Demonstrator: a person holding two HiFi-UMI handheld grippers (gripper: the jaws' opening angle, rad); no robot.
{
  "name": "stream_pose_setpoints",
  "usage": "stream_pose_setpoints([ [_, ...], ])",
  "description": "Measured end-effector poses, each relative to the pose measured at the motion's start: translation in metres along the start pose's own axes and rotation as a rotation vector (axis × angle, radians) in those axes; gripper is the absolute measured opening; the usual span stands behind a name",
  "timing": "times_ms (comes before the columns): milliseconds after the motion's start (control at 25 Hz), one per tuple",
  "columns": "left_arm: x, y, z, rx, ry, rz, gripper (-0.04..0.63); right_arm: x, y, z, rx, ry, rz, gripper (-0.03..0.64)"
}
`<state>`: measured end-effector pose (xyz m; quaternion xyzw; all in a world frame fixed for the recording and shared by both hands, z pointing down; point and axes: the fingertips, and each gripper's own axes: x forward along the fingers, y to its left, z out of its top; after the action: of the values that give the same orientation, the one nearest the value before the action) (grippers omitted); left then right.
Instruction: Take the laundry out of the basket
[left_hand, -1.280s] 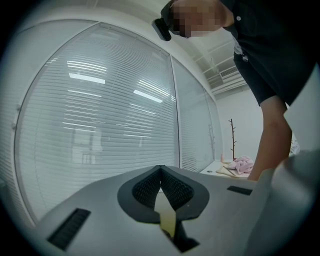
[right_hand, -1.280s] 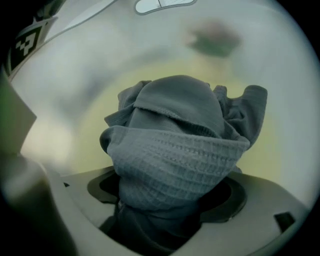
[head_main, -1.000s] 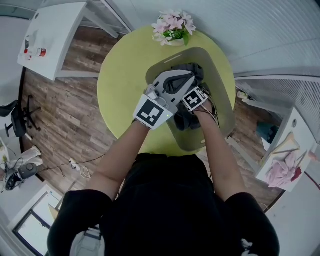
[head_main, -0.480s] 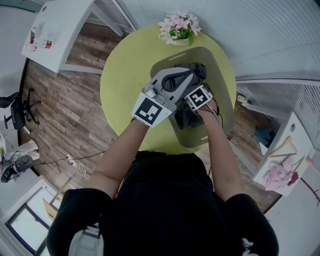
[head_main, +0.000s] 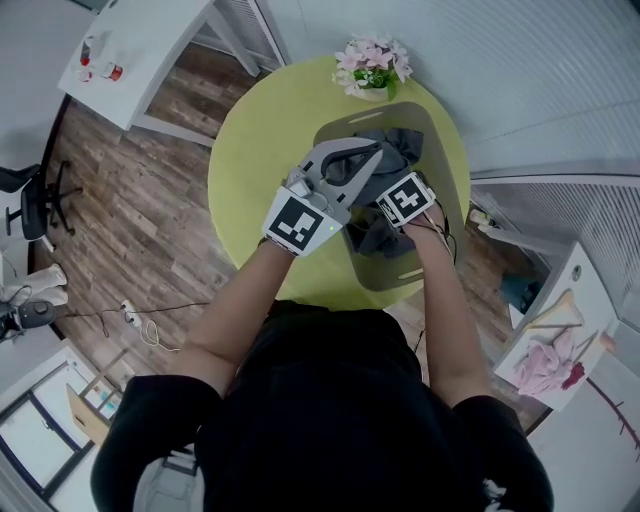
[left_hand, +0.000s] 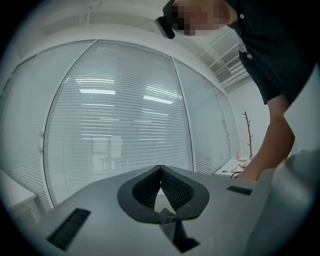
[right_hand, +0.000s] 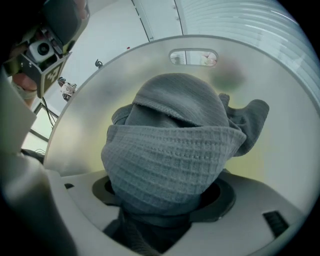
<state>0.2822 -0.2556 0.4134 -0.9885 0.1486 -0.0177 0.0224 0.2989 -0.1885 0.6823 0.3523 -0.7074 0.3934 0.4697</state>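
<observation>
The right gripper (head_main: 405, 203) reaches down into the grey basket (right_hand: 95, 105), its jaws wide and clenched on a thick bunch of grey waffle-weave laundry (right_hand: 170, 160). The cloth bulges up between them and covers their tips. More dark cloth lies heaped behind it, still inside the basket, below the handle slot (right_hand: 194, 56) in the far wall. The left gripper (left_hand: 160, 172) is held above the basket's left rim, tilted up toward the window blinds (left_hand: 125, 125), with its jaws pressed together on nothing; in the head view it hides part of the laundry. The basket stands on a round yellow-green table (head_main: 250, 160), near a pot of pink flowers (head_main: 372, 68) at the table's far edge.
</observation>
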Motion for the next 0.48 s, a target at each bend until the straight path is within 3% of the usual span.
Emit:
stream_pose_setpoints([
  [480,-0.028,0.000,0.018,0.045,0.042,0.123,0.008,-0.055,0.020,0.009,-0.091,0.012,0.044,0.374],
])
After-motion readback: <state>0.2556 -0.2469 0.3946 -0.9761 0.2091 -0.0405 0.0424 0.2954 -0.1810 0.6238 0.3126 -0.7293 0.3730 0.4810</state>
